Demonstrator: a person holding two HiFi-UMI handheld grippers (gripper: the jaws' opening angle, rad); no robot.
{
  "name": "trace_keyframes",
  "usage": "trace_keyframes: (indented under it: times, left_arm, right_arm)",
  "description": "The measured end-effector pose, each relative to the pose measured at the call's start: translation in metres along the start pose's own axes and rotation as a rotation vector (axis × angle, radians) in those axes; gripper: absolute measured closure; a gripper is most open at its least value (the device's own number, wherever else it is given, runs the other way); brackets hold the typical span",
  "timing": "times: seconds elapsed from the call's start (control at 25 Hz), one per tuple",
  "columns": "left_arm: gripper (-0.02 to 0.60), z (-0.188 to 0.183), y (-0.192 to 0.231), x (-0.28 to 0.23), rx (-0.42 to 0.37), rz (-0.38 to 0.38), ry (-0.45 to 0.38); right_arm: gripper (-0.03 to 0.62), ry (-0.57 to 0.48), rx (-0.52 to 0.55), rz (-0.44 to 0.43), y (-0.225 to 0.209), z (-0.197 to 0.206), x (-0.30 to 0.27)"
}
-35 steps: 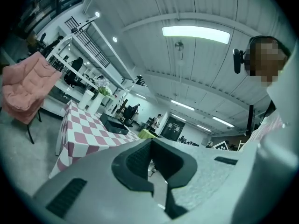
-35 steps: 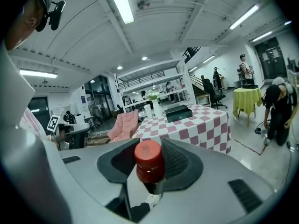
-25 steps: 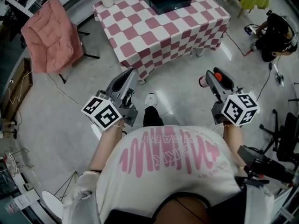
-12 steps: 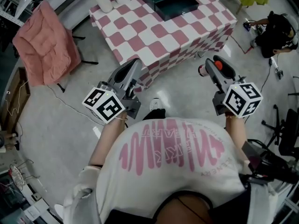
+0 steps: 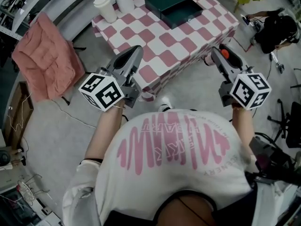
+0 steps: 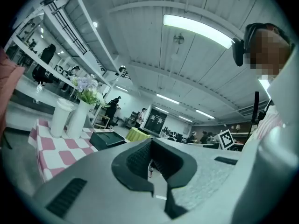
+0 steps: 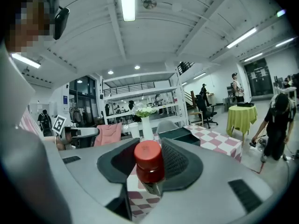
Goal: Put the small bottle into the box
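Lidded white paper cup (image 5: 104,7) sits upper left on the red-and-white checkered table (image 5: 160,36). Open dark green rectangular box (image 5: 175,6) top centre, interior dark, contents unreadable. Left gripper (image 5: 135,52) pressed together, nothing in it, tip at the near table edge. Grey floor (image 5: 61,126) runs along both table sides. Right gripper (image 5: 215,54), centre right by the table's corner, pinches the small bottle (image 7: 148,164): red cap, darker body below.

That was a big open lab hall: long white ceiling strip lights (image 6: 198,28), white metal shelving racks (image 7: 140,93), polished grey floor (image 5: 51,140), people working at far stations, a pink-checked cloth-covered bench (image 5: 155,41).
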State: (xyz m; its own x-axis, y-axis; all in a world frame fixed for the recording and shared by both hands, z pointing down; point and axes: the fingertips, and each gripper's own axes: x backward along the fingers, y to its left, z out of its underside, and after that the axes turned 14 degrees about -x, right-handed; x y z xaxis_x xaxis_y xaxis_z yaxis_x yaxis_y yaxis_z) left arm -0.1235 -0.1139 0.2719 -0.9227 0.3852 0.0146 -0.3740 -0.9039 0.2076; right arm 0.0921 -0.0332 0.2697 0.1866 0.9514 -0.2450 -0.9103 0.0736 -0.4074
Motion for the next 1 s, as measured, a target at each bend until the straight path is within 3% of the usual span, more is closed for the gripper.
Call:
trace_keyframes:
  times: [0.12,0.64,1.0]
  left_arm:
    - [0.575,-0.013,0.007,-0.001,-0.013,0.012,-0.028]
    - [0.575,-0.014,0.001,0.0,-0.031,0.001,-0.01]
    - [0.575,-0.009,-0.013,-0.005,0.015,-0.006,-0.017]
  right_arm:
    - [0.45,-0.018,0.02,0.004,0.007,-0.01,-0.002]
    - [0.45,-0.007,0.049,-0.037,0.021,-0.024,-0.007]
    - [0.45,0.001,0.039,-0.025,0.012,-0.026,0.007]
